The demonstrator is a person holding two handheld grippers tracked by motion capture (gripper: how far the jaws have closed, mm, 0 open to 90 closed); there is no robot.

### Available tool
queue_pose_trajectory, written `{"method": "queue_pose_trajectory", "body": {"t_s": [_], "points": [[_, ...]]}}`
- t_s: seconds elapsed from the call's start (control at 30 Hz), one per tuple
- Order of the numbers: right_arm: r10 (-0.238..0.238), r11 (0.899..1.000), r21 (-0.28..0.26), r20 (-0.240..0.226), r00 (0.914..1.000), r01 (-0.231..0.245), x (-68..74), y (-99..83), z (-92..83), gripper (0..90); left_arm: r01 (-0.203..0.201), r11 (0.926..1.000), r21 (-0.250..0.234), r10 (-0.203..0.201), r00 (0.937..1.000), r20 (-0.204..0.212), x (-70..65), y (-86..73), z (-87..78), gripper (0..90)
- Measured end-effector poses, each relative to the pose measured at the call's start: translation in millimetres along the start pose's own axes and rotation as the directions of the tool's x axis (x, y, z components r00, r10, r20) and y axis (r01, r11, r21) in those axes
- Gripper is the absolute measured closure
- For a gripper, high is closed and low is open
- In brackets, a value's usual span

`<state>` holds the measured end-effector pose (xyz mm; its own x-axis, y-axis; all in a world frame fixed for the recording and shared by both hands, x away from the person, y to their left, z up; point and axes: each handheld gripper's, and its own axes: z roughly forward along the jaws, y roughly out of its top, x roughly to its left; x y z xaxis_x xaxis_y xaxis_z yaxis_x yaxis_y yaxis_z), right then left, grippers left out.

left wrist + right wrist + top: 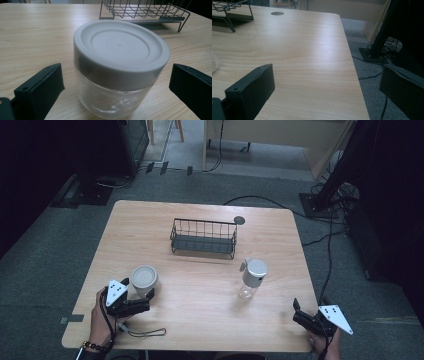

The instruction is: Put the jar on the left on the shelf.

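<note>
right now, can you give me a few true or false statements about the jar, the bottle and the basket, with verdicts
1. The left claw is open with the jar between its jaws. True.
2. The jar has no lid. False: a grey lid covers it.
3. The bottle lies inside the basket. False: it stands on the table, in front of the basket.
4. The right claw is open and holds nothing. True.
5. The basket sits nearer the table's far edge than the jar does. True.
</note>
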<state>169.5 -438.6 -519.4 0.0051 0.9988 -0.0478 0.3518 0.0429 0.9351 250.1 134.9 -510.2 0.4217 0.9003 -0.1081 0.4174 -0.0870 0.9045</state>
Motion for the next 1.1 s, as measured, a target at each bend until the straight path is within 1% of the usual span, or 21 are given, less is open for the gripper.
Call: {"method": "queue_pose_trajectory", "body": {"t_s": [0.2,0.27,0.33,0.43,0.63,0.77,0.8,0.87,0.9,1.0,1.07,1.1], "points": [[-0.002,1.0,-0.002,0.003,1.0,0.002,-0.1,-0.1,-0.1,0.0,0.022,0.9996,0.017,-0.021,0.9994,-0.026,-1.2,0.6,7.8,0.0],[0.0,1.0,-0.004,0.003,1.0,0.0,-0.3,-0.1,-0.3,0.0,0.034,0.9991,0.027,-0.033,0.999,-0.03,-1.4,0.9,10.8,0.0],[0.001,1.0,-0.004,0.003,1.0,-0.001,-0.2,-0.2,-0.3,0.0,0.038,0.9987,0.033,-0.037,0.9987,-0.035,-1.9,0.8,13.1,0.0],[-0.003,1.0,-0.003,0.003,1.0,0.003,0.0,-0.2,-0.4,0.0,0.035,0.9986,0.039,-0.033,0.9988,-0.035,-3.5,0.7,16.3,0.0],[-0.001,1.0,-0.004,0.003,1.0,0.001,-0.1,-0.2,-0.5,0.0,0.042,0.998,0.047,-0.039,0.9977,-0.055,-7.4,1.4,22.5,1.3],[-0.003,1.0,-0.004,0.002,1.0,0.003,0.1,-0.3,-0.6,0.0,0.032,0.9984,0.047,-0.028,0.9965,-0.078,-9.6,1.3,26.2,1.7],[-0.003,1.0,-0.004,0.002,1.0,0.003,0.1,-0.3,-0.6,0.0,0.035,0.9983,0.047,-0.031,0.9964,-0.079,-9.9,1.5,27.0,1.7],[-0.003,1.0,-0.004,0.001,1.0,0.003,0.2,-0.3,-0.6,0.0,0.029,0.9981,0.054,-0.023,0.9947,-0.101,-10.6,1.7,29.6,2.7],[-0.004,1.0,-0.004,0.001,1.0,0.004,0.2,-0.3,-0.6,0.0,0.036,0.9982,0.047,-0.031,0.9939,-0.106,-10.6,2.0,30.1,3.1],[-0.004,1.0,-0.004,0.001,1.0,0.004,0.2,-0.3,-0.6,0.0,0.04,0.9979,0.051,-0.034,0.9934,-0.109,-10.9,2.6,31.4,5.9],[-0.005,1.0,-0.005,0.0,1.0,0.005,0.3,-0.3,-0.6,0.0,0.035,0.9977,0.058,-0.028,0.9927,-0.117,-11.5,3.0,32.8,6.3],[-0.005,1.0,-0.004,0.0,1.0,0.005,0.4,-0.3,-0.6,0.0,0.03,0.9977,0.06,-0.022,0.9914,-0.129,-12.2,3.6,34.0,6.8]]}}
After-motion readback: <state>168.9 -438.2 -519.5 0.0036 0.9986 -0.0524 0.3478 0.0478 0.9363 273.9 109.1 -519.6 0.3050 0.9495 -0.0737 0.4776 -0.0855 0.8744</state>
